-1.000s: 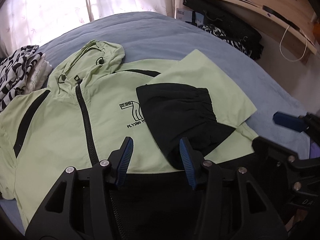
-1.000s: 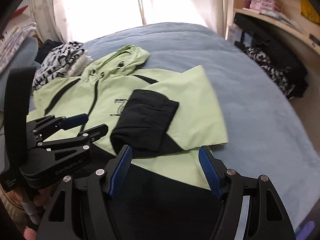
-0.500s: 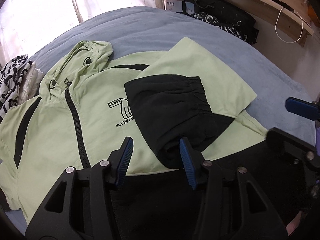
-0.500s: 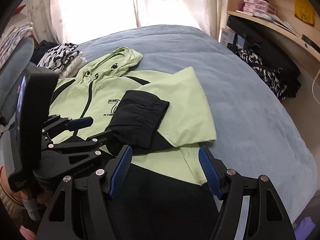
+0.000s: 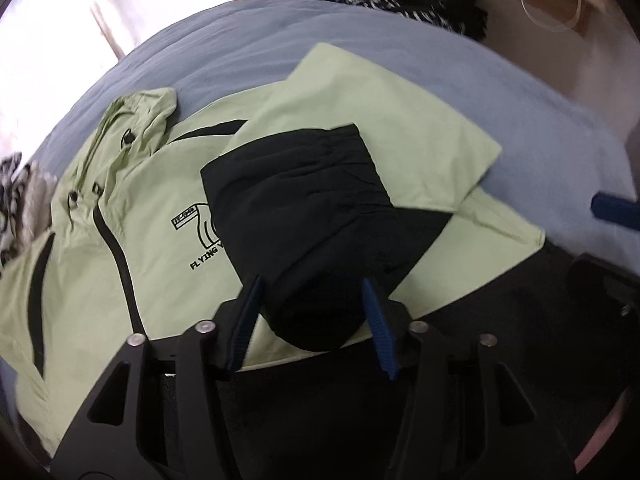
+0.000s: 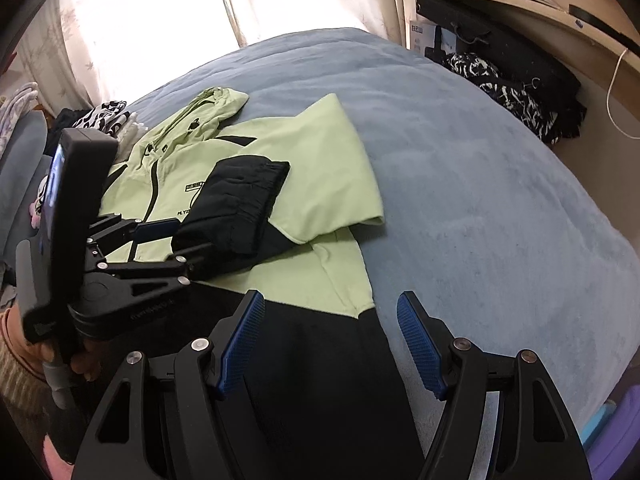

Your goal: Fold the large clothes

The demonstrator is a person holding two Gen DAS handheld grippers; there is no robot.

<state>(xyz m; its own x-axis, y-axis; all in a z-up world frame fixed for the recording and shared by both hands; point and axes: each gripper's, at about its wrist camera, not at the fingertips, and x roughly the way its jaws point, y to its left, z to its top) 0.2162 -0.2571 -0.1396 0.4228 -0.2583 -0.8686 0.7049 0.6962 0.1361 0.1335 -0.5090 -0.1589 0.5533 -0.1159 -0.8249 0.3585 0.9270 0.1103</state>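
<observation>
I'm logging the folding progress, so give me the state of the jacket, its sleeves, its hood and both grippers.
Jacket: flat on the bed, front up, zipped.
One sleeve: folded across the chest, black cuff on top.
Other sleeve: lies out at the side.
Hood: spread flat.
Left gripper: jaws opening, holding nothing.
Right gripper: open, empty, over the black hem.

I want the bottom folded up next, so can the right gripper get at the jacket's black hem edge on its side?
Probably yes. The right gripper is open and empty, pointing down at the black hem band of the light green hooded jacket. Nothing lies on that edge, and the left gripper is off to the side.
</observation>
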